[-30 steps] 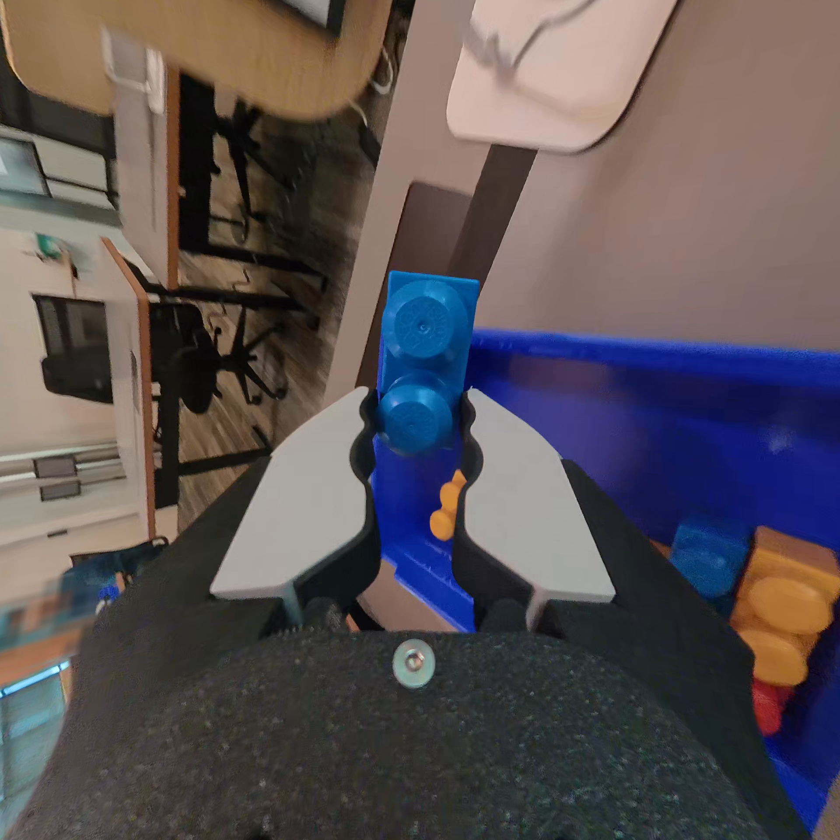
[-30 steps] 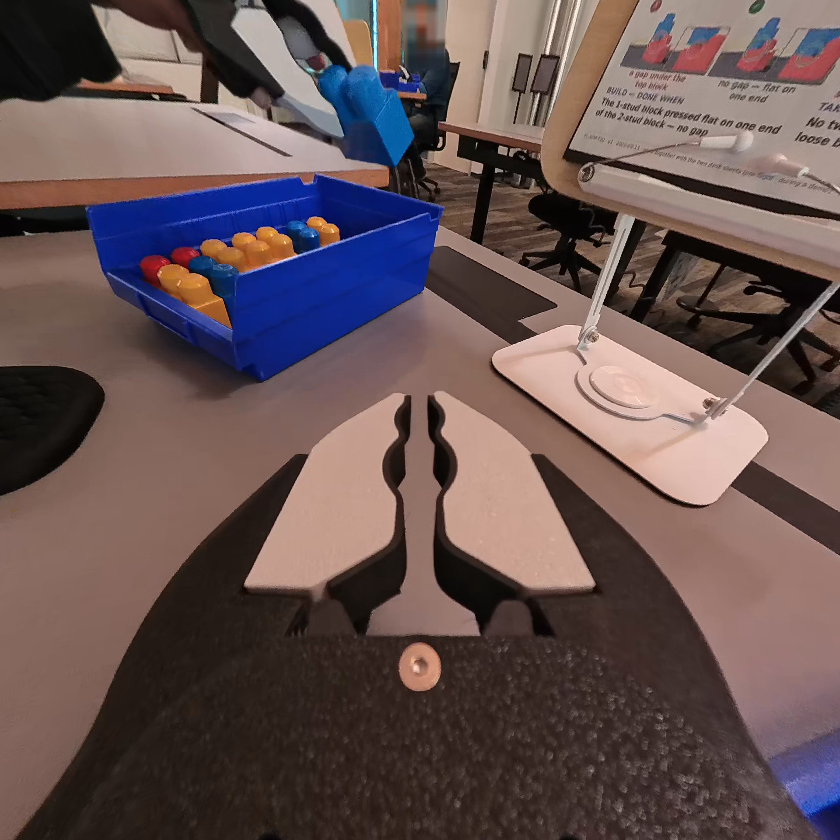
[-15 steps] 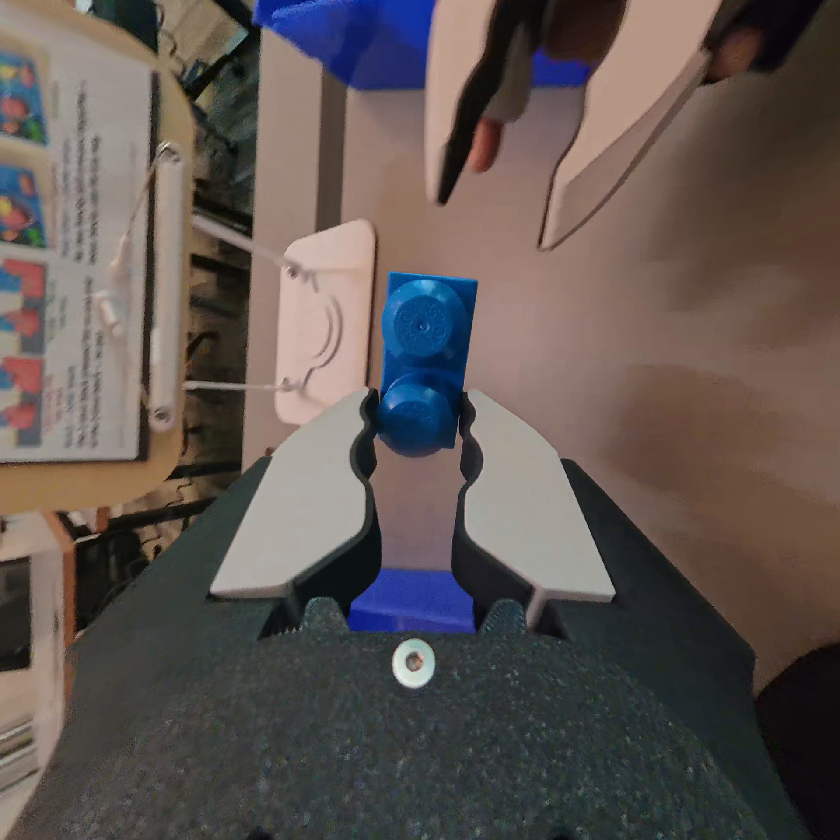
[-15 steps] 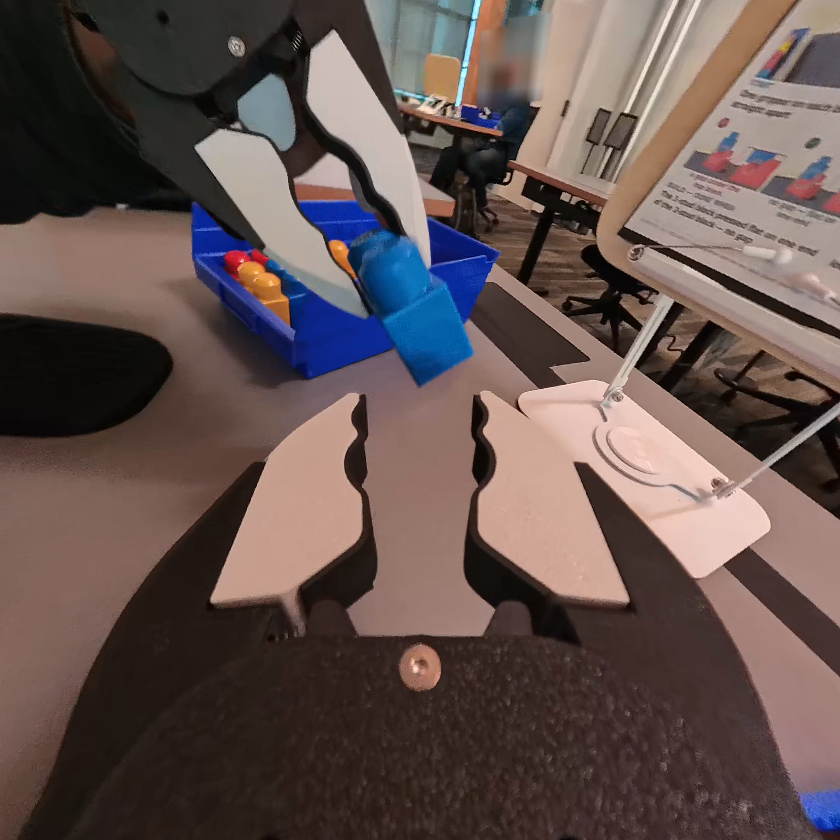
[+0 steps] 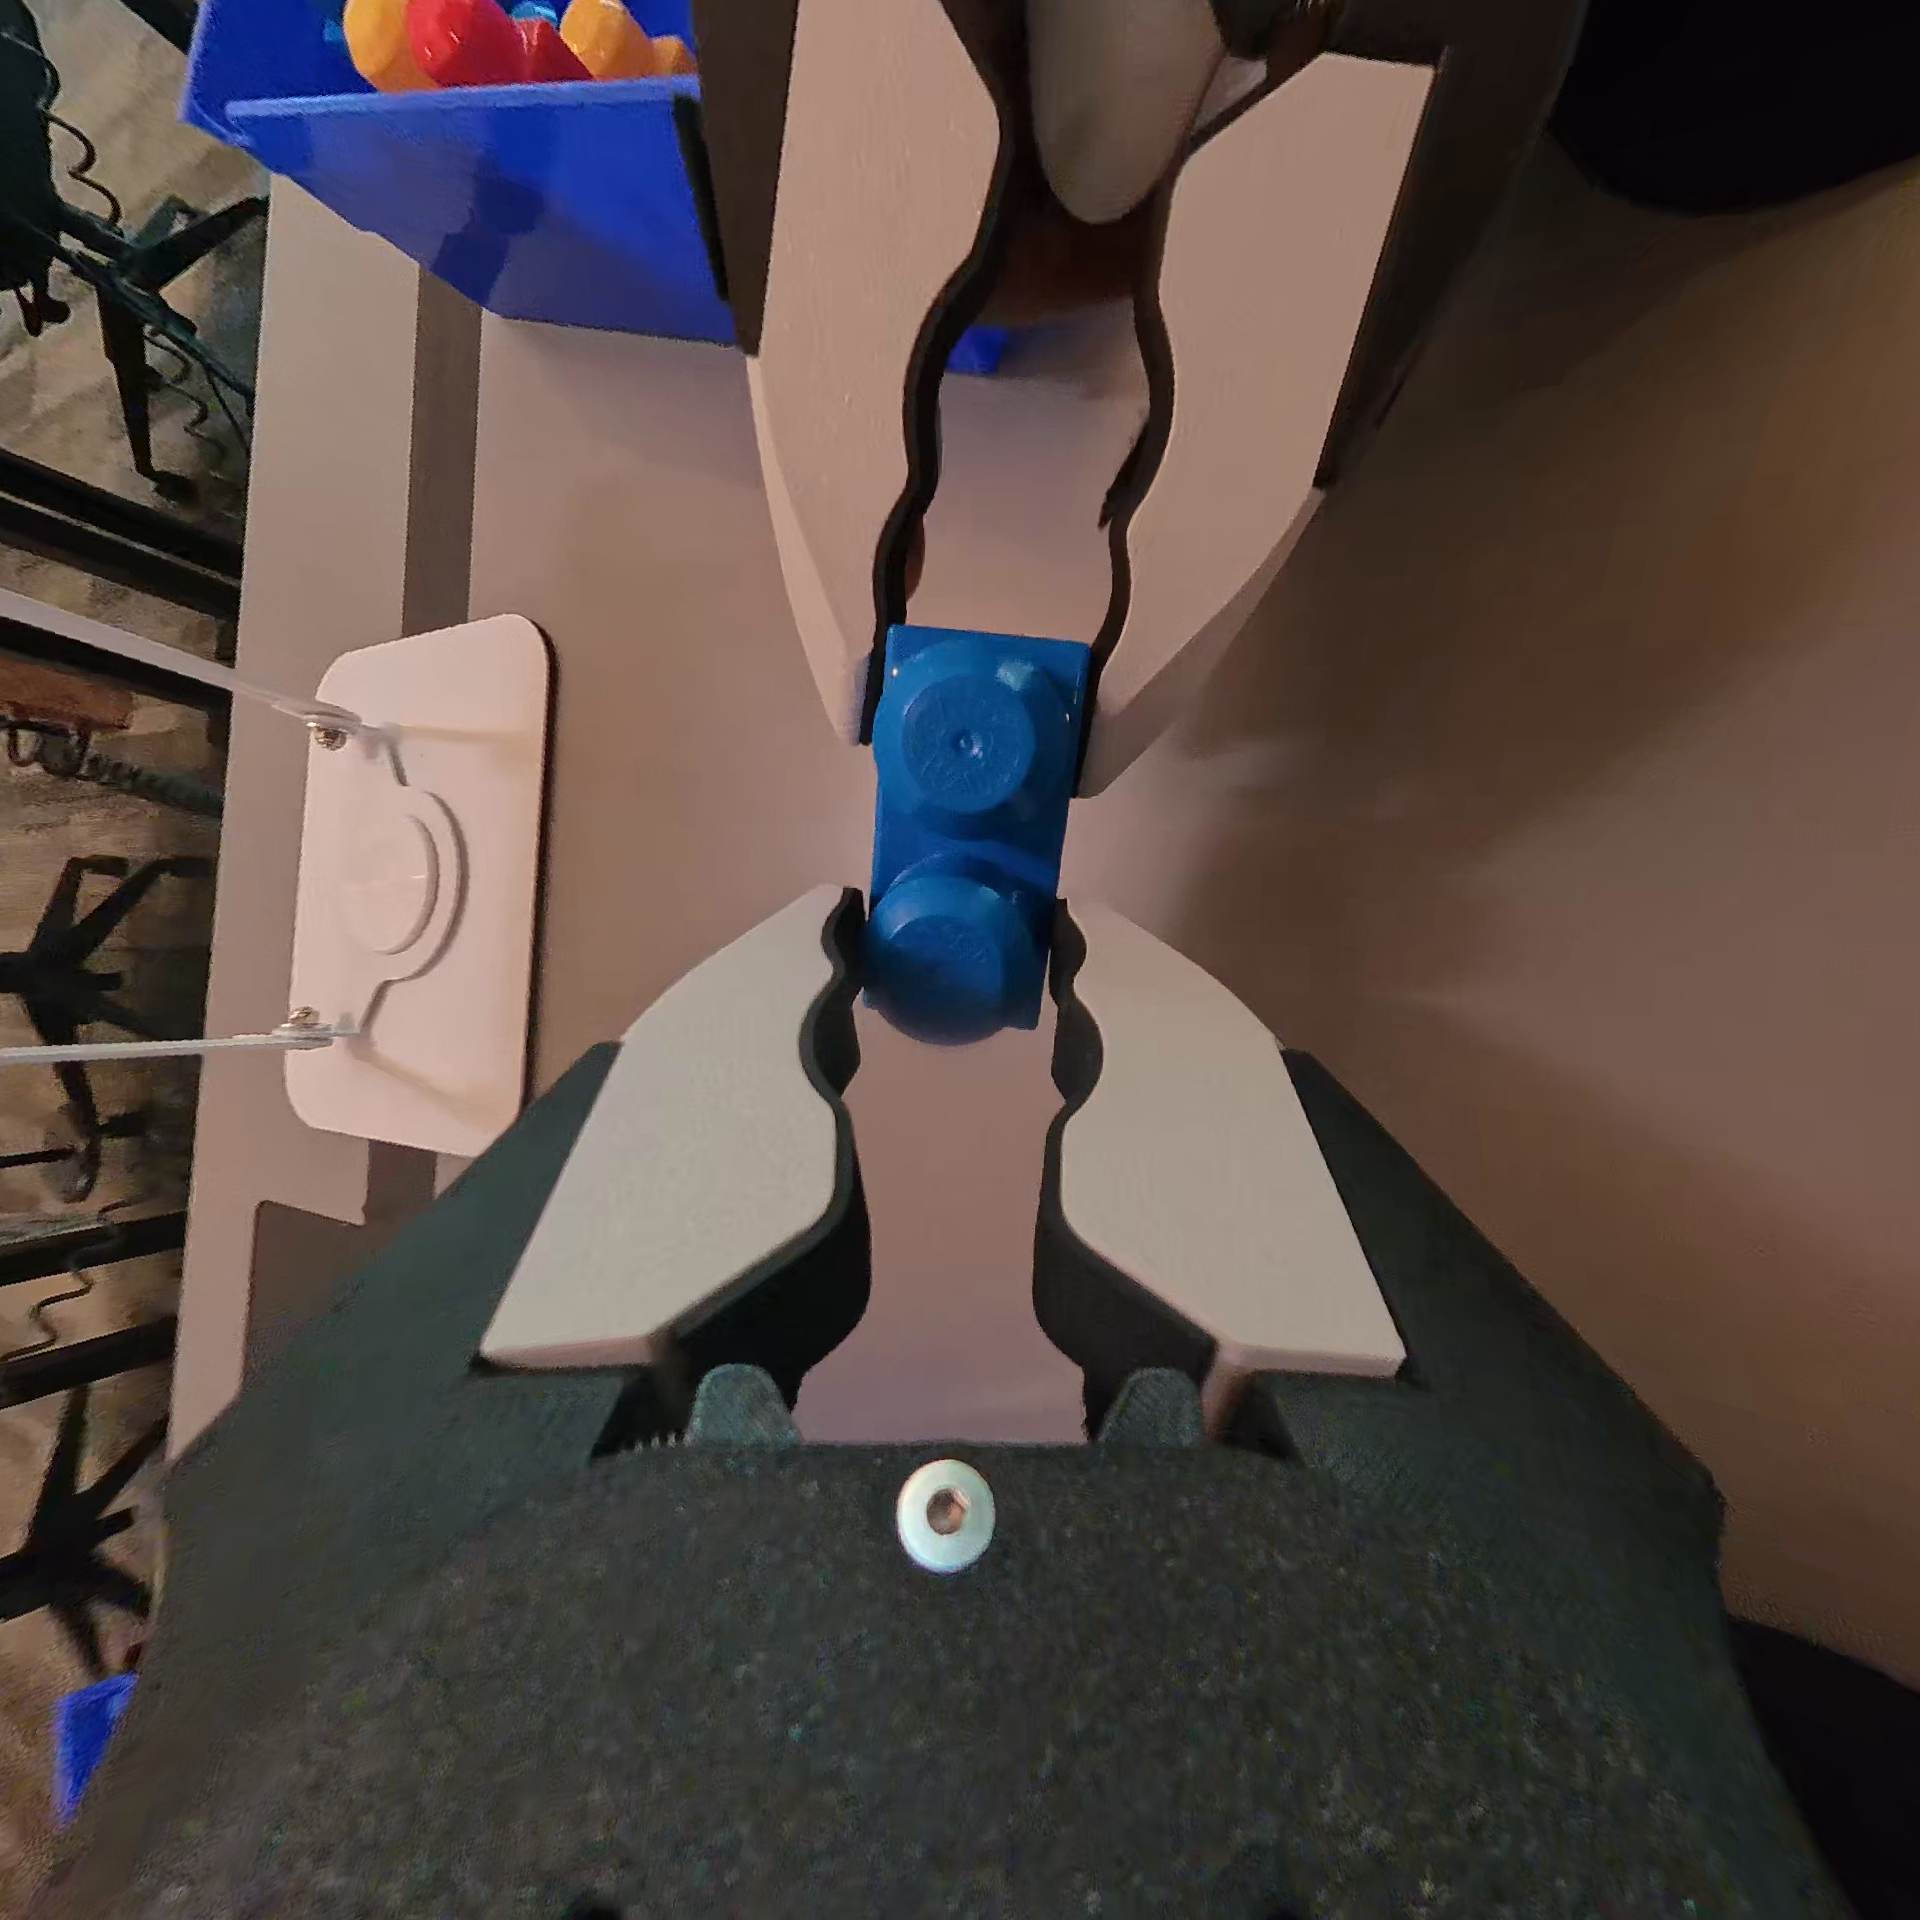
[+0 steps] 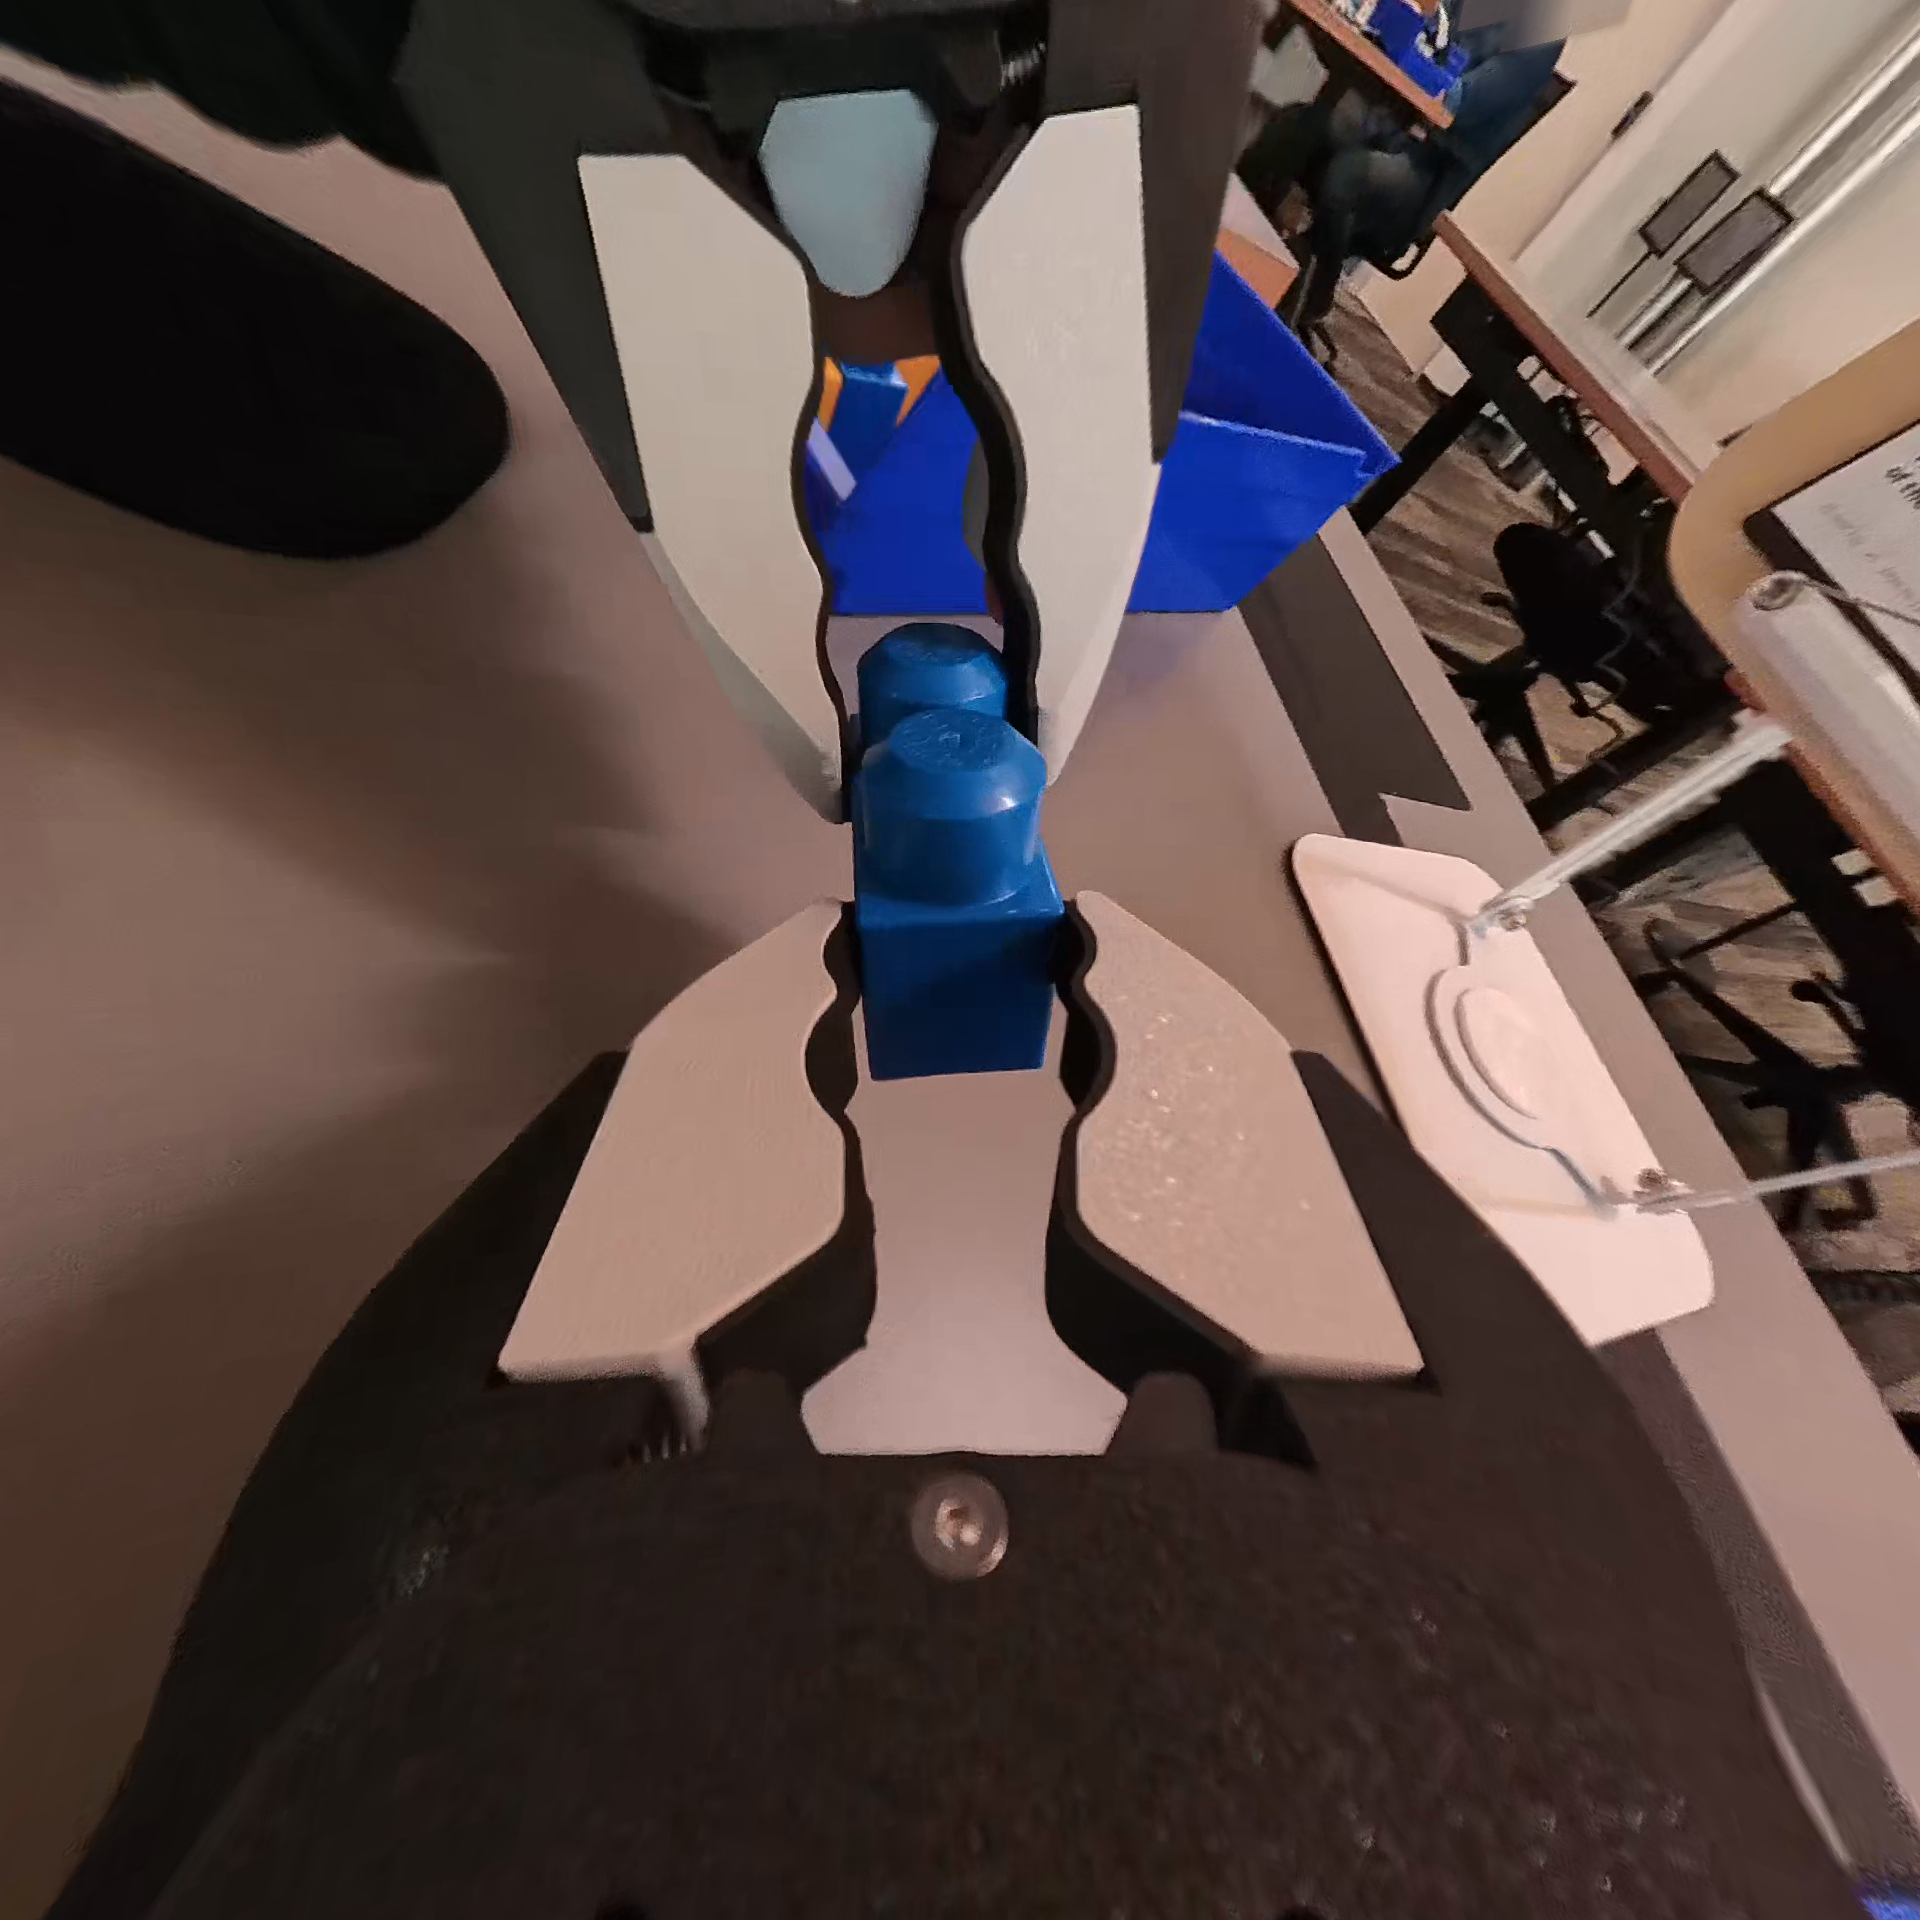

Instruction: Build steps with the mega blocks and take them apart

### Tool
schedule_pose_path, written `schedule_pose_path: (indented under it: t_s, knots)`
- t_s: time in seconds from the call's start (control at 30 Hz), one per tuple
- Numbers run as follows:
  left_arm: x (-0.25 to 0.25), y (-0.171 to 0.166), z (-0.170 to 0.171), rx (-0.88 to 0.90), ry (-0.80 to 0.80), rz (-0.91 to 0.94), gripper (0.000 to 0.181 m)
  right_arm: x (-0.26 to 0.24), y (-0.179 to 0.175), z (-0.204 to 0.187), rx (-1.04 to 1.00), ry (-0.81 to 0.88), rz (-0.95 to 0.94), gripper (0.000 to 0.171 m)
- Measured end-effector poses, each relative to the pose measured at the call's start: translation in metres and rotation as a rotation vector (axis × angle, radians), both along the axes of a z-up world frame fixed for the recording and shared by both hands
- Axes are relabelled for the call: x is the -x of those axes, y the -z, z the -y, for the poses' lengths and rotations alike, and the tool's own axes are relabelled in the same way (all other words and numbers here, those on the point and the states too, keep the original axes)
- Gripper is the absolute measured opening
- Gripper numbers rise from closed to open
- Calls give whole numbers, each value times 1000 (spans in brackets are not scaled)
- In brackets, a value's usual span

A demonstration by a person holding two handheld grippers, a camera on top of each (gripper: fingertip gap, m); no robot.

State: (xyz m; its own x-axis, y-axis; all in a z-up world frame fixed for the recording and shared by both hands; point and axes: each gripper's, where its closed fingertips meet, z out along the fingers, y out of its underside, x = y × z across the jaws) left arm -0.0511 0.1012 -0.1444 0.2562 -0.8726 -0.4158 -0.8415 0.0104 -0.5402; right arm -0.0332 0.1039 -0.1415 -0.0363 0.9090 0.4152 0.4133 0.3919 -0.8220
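Note:
A blue two-stud mega block is held between both grippers over the grey table. My left gripper is shut on the block's near end in the left wrist view, pads pressed on both sides. My right gripper is shut on the block's other end, pads touching both its sides. Each gripper also shows opposite in the other's view: the right gripper and the left gripper. I cannot tell whether the block touches the table.
A blue bin with yellow, red and blue blocks stands behind the grippers; it also shows in the right wrist view. A white stand base holding an instruction board lies near the table edge. A black pad lies at the left. My two grippers' fingertips are within a few centimetres of each other.
My left gripper carried the blue block from over the bin down toward my right gripper. My right gripper opened, then closed on the block's free end.

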Motion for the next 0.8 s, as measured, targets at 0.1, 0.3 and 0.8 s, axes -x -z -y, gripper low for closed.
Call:
schedule_pose_path:
  t_s: [0.1,0.3,0.8]
  knots:
    - [-3,-4,7,26,13,92,35,-1,-3,6,114,-56,-51,36]
    - [-8,-4,25,152,27,299,35,-4,4,23,344,-180,-58,36]
    - [-11,60,49,398,50,200,33,-18,82,40,292,-136,463,36]
